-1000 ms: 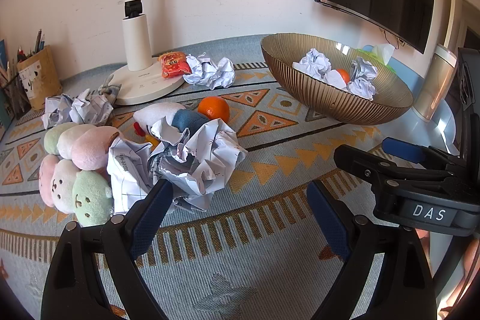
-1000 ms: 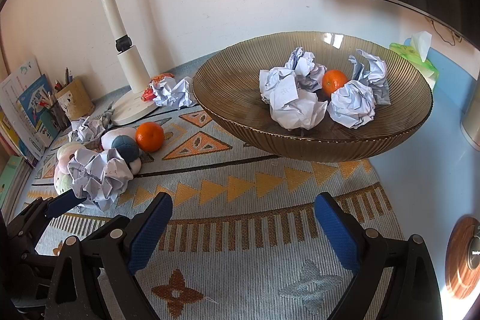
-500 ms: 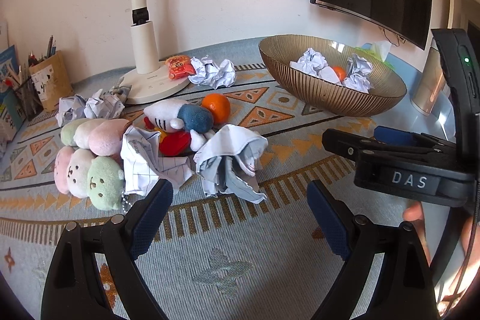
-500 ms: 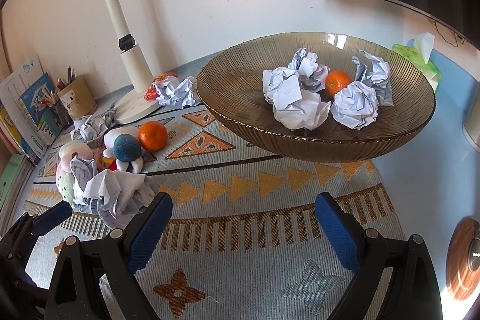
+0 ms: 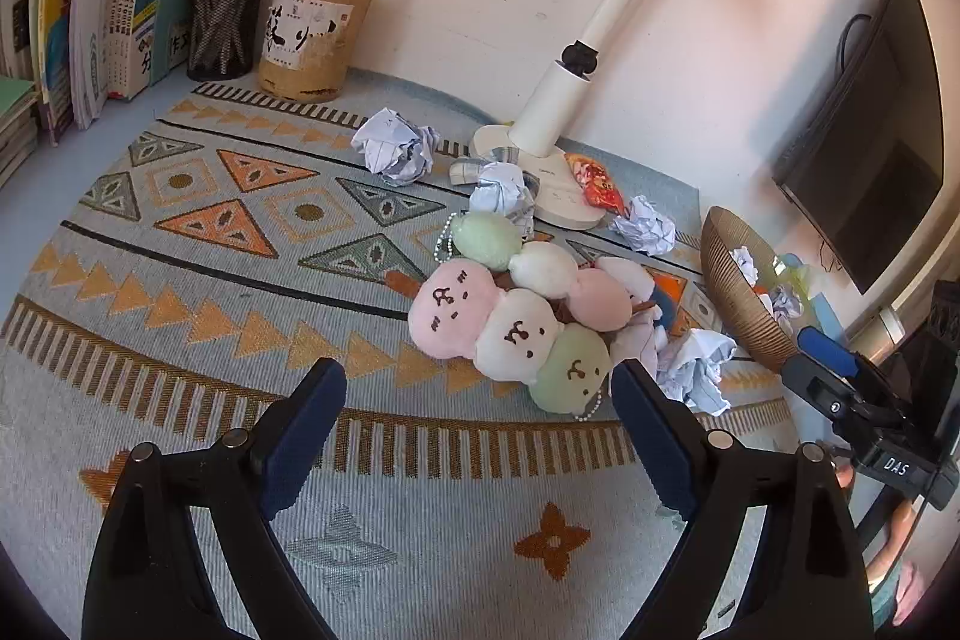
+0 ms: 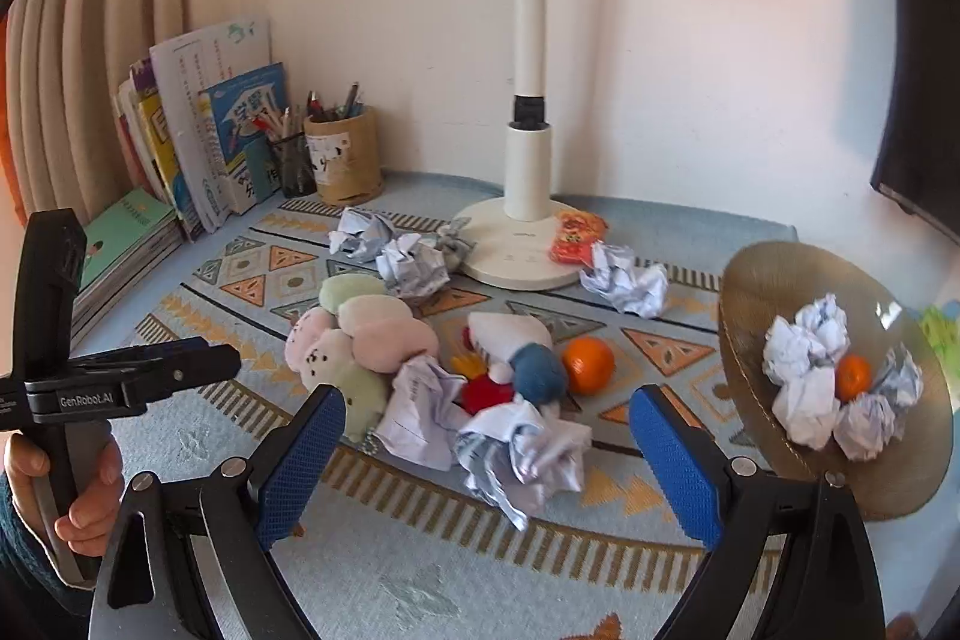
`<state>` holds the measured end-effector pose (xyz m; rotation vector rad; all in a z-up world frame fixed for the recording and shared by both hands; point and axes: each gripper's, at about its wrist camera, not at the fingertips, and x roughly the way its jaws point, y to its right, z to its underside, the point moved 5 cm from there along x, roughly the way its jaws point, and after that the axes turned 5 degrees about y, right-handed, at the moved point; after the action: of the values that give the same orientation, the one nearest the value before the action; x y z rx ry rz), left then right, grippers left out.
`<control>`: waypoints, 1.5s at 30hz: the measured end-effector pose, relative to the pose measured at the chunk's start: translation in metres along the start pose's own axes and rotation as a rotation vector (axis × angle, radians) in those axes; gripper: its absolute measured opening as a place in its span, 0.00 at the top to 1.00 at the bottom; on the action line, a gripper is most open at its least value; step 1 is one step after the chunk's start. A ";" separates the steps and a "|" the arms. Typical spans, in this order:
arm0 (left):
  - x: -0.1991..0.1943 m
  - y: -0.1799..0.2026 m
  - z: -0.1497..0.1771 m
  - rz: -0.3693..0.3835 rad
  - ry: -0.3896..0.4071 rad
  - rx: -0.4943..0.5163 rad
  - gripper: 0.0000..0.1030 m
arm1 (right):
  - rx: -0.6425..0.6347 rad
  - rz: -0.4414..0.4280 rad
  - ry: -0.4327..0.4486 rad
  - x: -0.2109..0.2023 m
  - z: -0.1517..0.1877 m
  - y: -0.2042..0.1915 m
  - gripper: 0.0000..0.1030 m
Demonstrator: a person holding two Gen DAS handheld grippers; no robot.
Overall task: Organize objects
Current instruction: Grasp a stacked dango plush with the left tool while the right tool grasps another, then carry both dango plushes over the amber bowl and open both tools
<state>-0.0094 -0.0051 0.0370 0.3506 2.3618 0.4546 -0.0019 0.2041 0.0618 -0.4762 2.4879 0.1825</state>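
Note:
My left gripper (image 5: 474, 397) is open over the patterned mat, with a cluster of pink, white and green plush balls (image 5: 510, 316) just beyond its tips. My right gripper (image 6: 486, 424) is open too, its tips either side of a loose crumpled paper (image 6: 522, 451) and apart from it. Behind that paper lie a blue-and-white plush toy (image 6: 528, 358) and an orange (image 6: 588, 364). A gold ribbed bowl (image 6: 756, 292) at the right holds several paper balls and another orange. The plush cluster (image 6: 354, 340) also shows left of the paper.
A white lamp base (image 6: 516, 256) stands at the back with a red snack packet (image 6: 576, 235) and more paper balls (image 6: 630, 280) beside it. Pen holders (image 5: 312, 34) and books (image 5: 90, 10) line the back left. A hand holds the left gripper (image 6: 150, 376).
Both views have swung left and rolled. The left gripper now faces the plush cluster and the books. The right gripper has left the bowl and faces the paper and toys.

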 end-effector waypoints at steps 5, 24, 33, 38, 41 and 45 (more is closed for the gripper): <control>0.022 0.000 0.010 0.103 -0.056 -0.071 0.13 | -0.131 -0.005 -0.039 0.051 -0.019 -0.042 0.09; 0.019 -0.012 0.017 0.207 -0.020 -0.175 0.14 | 0.120 -0.348 -0.262 0.091 0.003 -0.061 0.51; 0.024 -0.015 0.021 0.011 -0.045 -0.190 0.14 | 0.148 -0.187 0.006 -0.032 0.018 -0.015 0.51; 0.050 0.004 0.010 -0.160 -0.089 -0.137 0.14 | 0.208 -0.121 -0.035 -0.049 0.069 0.012 0.51; 0.076 0.023 0.004 -0.259 -0.142 0.024 0.14 | 0.274 -0.122 -0.050 -0.050 0.088 0.031 0.51; 0.081 0.039 0.014 -0.203 -0.157 0.156 0.38 | 0.308 -0.088 -0.033 -0.057 0.099 0.050 0.51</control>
<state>-0.0532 0.0630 -0.0042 0.2061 2.2554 0.1429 0.0755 0.2903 0.0156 -0.4454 2.3997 -0.2231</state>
